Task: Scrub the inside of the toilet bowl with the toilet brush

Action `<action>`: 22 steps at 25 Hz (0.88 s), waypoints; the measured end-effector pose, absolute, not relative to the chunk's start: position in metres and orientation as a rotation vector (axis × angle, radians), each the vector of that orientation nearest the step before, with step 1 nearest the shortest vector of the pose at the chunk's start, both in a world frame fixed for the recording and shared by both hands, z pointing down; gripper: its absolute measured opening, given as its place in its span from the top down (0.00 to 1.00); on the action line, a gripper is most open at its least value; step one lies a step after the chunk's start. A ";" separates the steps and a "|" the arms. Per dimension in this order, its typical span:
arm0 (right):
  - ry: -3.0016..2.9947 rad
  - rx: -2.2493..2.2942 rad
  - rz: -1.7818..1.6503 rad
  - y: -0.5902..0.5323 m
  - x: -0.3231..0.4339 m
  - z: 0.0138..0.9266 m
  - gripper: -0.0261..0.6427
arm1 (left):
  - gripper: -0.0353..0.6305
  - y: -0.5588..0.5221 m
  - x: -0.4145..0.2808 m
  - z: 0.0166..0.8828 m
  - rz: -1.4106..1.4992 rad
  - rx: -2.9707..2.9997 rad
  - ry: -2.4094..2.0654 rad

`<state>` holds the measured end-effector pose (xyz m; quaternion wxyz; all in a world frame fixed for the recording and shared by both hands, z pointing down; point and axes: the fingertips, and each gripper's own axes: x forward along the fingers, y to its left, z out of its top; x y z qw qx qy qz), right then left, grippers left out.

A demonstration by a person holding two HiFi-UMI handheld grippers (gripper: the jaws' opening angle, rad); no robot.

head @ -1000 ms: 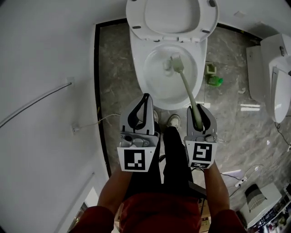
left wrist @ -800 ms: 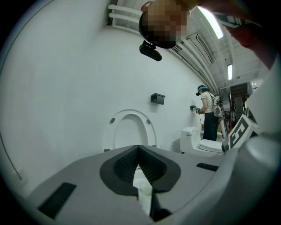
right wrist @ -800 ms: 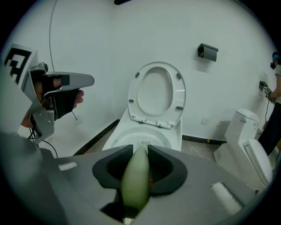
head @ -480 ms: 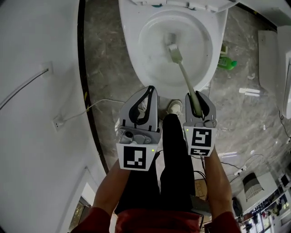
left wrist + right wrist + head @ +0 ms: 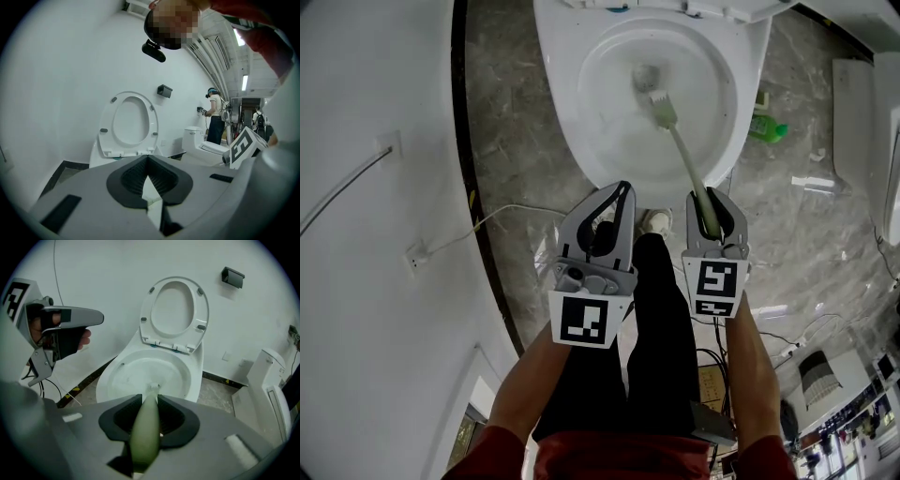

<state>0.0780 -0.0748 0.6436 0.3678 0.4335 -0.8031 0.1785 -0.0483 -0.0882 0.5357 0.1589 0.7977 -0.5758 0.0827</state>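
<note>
While my right claw (image 5: pixel 710 199) is clamped on the handle of the toilet brush (image 5: pixel 680 150), its bristle head sits inside the toilet bowl (image 5: pixel 558 103), just beside the drain hole. I see the seat (image 5: pixel 174 310) tipped up against the white wall (image 5: pixel 93 277). Grey marbled floor (image 5: pixel 511 141) surrounds the bowl, with a green bottle (image 5: pixel 766 129) beside it. The brush's long axis slants from the claw forward and down, bristles away from me. My left claw (image 5: pixel 622 187) hangs closed and empty near the bowl's front rim.

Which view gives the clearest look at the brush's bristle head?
The head view: the bristle head shows whole, inside the toilet bowl. The right gripper view shows mostly the handle clamped in the right gripper, with the bristles just peeking beyond. The left gripper view misses it.
</note>
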 end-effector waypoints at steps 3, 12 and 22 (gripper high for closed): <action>-2.069 1.028 0.315 -0.093 0.082 0.645 0.79 | 0.94 -0.095 -0.043 0.536 0.243 2.294 -1.621; -2.073 0.752 -0.099 -0.155 0.093 0.642 0.79 | 0.94 -0.124 -0.035 0.534 0.249 2.342 -1.607; -2.062 0.844 0.120 -0.147 0.100 0.657 0.79 | 0.94 -0.124 -0.045 0.545 0.295 2.270 -1.659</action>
